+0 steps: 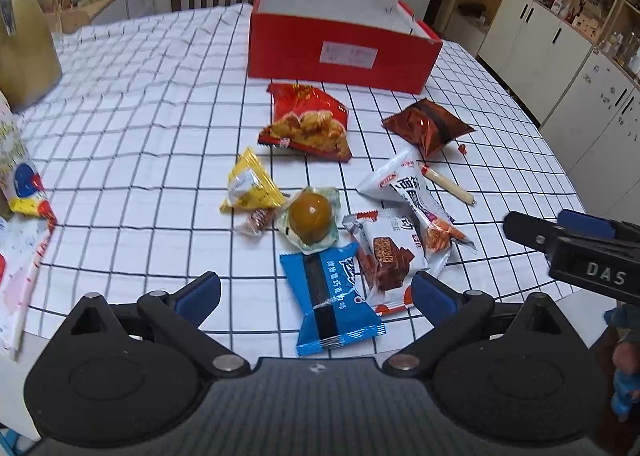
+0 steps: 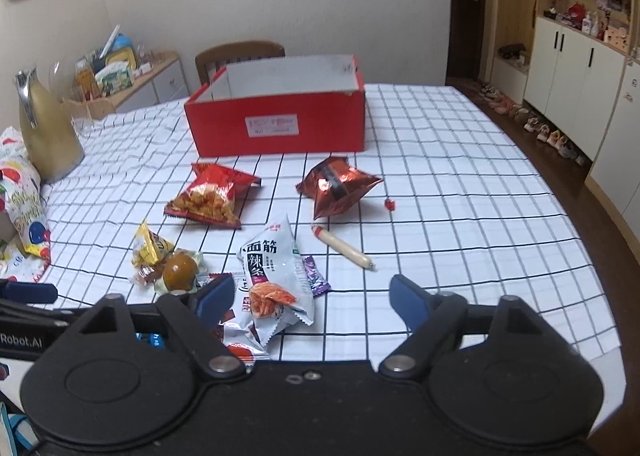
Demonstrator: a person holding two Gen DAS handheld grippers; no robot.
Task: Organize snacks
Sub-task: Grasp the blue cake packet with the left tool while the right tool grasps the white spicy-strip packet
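Observation:
An open red box (image 1: 340, 52) stands at the back of the checked tablecloth (image 1: 140, 116). In front of it lie a red chip bag (image 1: 308, 124), a dark red foil bag (image 1: 428, 126), a sausage stick (image 1: 448, 184), a yellow packet (image 1: 250, 186) and a wrapped brown egg (image 1: 310, 216). My left gripper (image 1: 316, 292) is open low over a blue packet (image 1: 332, 304), beside a chocolate wafer packet (image 1: 388, 256). My right gripper (image 2: 312, 292) is open; a white spicy-strip packet (image 2: 276, 276) lies by its left finger, not pinched.
A gold jug (image 2: 48, 128) and a colourful gift bag (image 2: 24, 208) stand at the table's left side. A wooden chair (image 2: 240, 54) is behind the box. A small red candy (image 2: 390, 204) lies alone. The table's curved edge (image 2: 600, 256) runs along the right.

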